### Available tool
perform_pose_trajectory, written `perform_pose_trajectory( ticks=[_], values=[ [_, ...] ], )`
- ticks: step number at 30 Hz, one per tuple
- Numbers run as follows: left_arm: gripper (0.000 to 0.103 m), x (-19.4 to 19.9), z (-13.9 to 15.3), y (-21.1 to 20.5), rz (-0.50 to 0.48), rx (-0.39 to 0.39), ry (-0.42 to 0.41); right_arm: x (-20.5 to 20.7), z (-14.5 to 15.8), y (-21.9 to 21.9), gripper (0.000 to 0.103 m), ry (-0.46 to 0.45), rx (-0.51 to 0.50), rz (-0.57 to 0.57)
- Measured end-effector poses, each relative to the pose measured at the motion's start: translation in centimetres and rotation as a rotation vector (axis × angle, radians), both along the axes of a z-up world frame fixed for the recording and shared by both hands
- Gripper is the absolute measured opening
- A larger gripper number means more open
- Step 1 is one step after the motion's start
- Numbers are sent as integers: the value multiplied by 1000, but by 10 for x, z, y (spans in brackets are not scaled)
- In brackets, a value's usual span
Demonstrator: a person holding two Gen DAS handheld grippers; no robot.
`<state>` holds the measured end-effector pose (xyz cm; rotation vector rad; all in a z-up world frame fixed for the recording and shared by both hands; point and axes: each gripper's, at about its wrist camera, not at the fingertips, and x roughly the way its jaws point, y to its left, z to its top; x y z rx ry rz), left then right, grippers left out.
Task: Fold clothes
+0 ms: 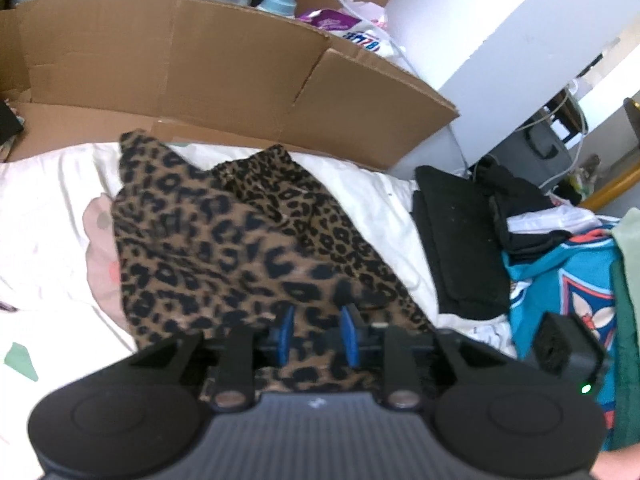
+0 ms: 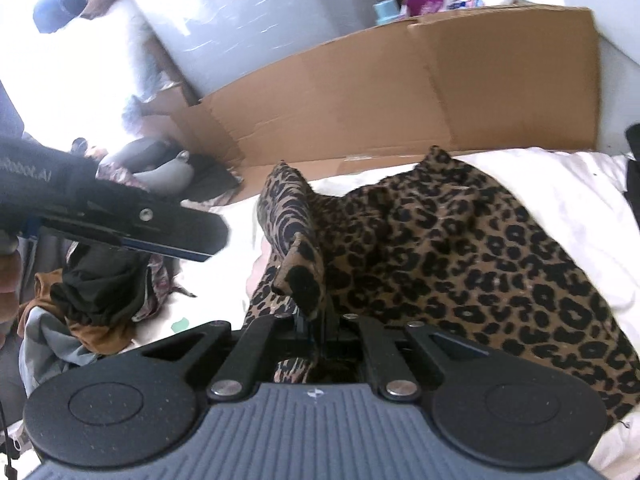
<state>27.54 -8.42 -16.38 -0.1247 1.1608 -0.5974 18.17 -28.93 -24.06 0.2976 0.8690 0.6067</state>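
We see the leopard-print garment [image 2: 460, 248] as soft, matt woven cloth, slightly fuzzy. The white bedsheet [image 1: 360, 184] under it is smooth, faintly sheeny fabric with wrinkles. The cardboard box [image 1: 200, 72] is dull brown corrugated paperboard with raw creases. The left tool [image 1: 316, 332] has matt black plastic arms, blue rubbery pads and shiny metal pivot pins; the right tool [image 2: 316, 320] shares that matt black plastic and ribbed grey housing. The folded black clothes [image 1: 456, 232] look matt and lint-flecked.
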Motion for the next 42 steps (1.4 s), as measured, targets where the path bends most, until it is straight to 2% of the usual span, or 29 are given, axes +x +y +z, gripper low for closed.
perform_pose_trajectory(
  ticks=[6,13,16,22,25,30,32,33,34,36,42],
  values=[
    [27,10,-16,7,-14,53,-11,6,-11,-33,1,31,29,-89],
    [27,25,-50,22,-15,98,-8,16,-25,-71,1,59,22,-193],
    [27,24,-67,29,-12,108,-8,20,-33,-88,1,98,9,-235],
    [27,12,-105,41,35,105,85,18,-52,-112,1,150,-14,-267],
    [27,9,-111,40,17,123,87,17,-63,-118,1,178,5,-291],
    [31,13,-123,35,10,108,99,24,-80,-120,3,219,5,-312],
    [31,14,-128,33,17,95,110,26,-84,-123,6,243,-7,-338],
    [31,15,-129,33,19,84,112,27,-86,-126,10,250,-12,-347],
    [31,16,-130,32,23,75,112,28,-88,-128,23,256,-23,-359],
    [32,16,-133,32,34,68,104,28,-92,-135,35,269,-41,-390],
    [32,14,-142,35,81,28,120,28,-98,-148,35,280,-50,-426]
  ],
)
